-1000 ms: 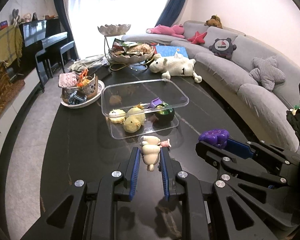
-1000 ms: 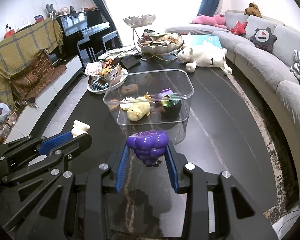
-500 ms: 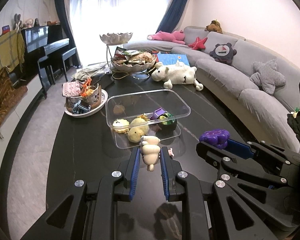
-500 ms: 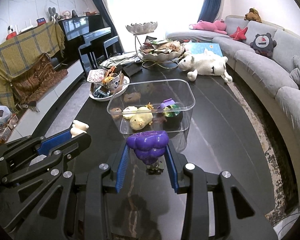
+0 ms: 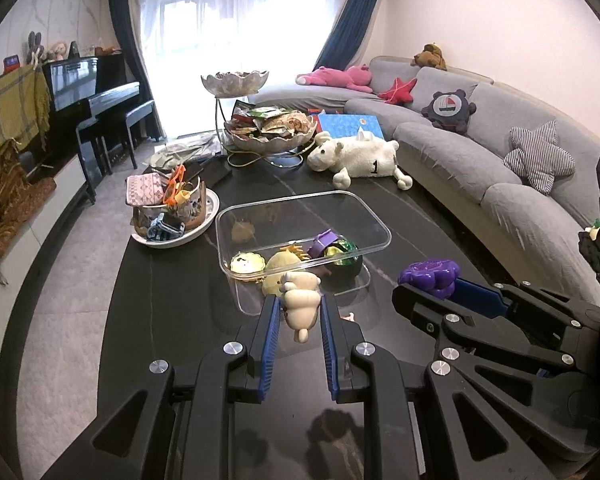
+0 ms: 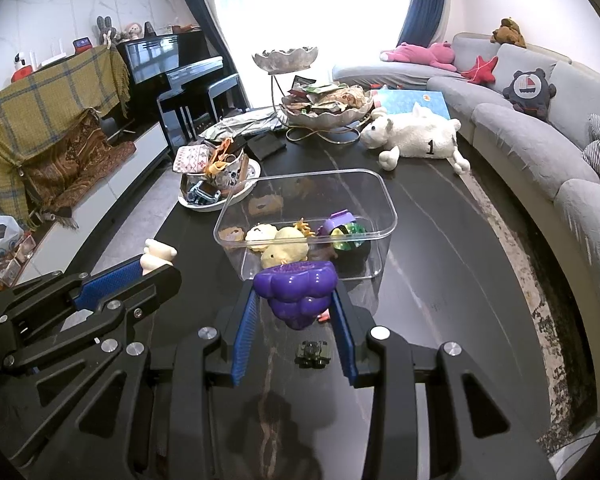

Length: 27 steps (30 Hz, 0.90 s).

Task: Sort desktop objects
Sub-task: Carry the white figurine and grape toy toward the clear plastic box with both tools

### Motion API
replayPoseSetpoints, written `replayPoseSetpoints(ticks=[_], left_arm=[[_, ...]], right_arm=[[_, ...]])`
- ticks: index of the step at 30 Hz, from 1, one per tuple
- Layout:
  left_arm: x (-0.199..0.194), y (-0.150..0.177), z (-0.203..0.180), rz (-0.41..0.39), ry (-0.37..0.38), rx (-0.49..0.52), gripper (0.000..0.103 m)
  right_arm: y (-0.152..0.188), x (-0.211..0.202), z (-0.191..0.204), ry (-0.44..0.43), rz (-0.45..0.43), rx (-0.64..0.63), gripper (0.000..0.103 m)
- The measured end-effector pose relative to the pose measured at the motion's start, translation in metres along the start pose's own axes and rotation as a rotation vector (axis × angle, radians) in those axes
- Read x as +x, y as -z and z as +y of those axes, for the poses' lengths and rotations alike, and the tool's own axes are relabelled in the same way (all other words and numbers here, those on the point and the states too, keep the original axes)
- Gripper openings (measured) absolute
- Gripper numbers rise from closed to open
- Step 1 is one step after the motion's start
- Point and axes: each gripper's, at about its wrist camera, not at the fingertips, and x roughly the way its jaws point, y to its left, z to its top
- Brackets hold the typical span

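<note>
My left gripper (image 5: 296, 308) is shut on a small cream toy figure (image 5: 299, 300), held above the dark table just short of the clear plastic bin (image 5: 352, 196). My right gripper (image 6: 296, 300) is shut on a purple grape-shaped toy (image 6: 296, 292), also in front of the bin (image 6: 384, 196). The bin holds several small toys, among them a yellow chick (image 6: 284, 250) and a green ball (image 6: 346, 238). Each gripper shows in the other's view: the right one (image 5: 432, 280) with the grape toy, the left one (image 6: 156, 260) with the cream figure. A tiny dark toy car (image 6: 312, 354) lies on the table under my right gripper.
A white plate with a basket of odds and ends (image 5: 172, 208) stands left of the bin. Behind it are a tiered snack bowl (image 5: 270, 130) and a white plush sheep (image 5: 356, 158). A grey sofa (image 5: 500, 168) runs along the right; a piano (image 6: 176, 76) stands at the back left.
Both grippers have risen with their toys, so the table and bin sit lower and farther in view. A small toy car has come into sight under the right gripper.
</note>
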Motion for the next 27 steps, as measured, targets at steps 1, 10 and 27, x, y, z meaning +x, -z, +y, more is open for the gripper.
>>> replayPoseSetpoints(ticks=[1, 10, 27], left_arm=[[0.001, -0.001, 0.0, 0.002, 0.001, -0.001, 0.018], [0.014, -0.012, 0.003, 0.011, 0.013, -0.002, 0.018], [0.031, -0.029, 0.006, 0.009, 0.01, 0.012, 0.018]], right_arm=[[-0.001, 0.001, 0.0, 0.0, 0.0, 0.0, 0.033], [-0.013, 0.013, -0.003, 0.002, -0.002, -0.005, 0.033], [-0.03, 0.028, -0.007, 0.015, -0.012, -0.034, 0.033]])
